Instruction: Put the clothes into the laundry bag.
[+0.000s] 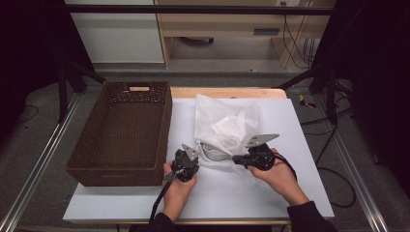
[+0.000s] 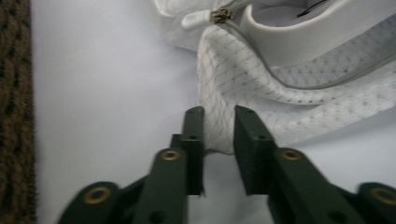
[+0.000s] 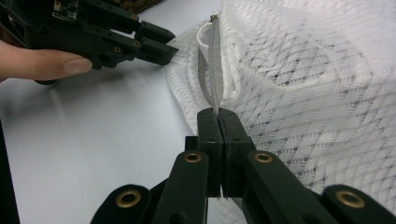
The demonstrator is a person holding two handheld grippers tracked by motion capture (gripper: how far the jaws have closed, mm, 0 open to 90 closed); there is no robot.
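White mesh makes up the laundry bag (image 1: pixel 226 126), which lies on the table (image 1: pixel 121 200) right of the wicker basket (image 1: pixel 123 133) and toward the near edge, its zipper (image 3: pixel 212 70) running away from the right tool (image 3: pixel 219 116) toward the left tool (image 2: pixel 218 122). The right tool is pressed together on the zipper's near end. The left tool's jaws stand slightly apart with a fold of the bag's edge between them, the pads not clearly pressing; the zipper pull (image 2: pixel 205 17) lies just beyond it, nearer this hand.
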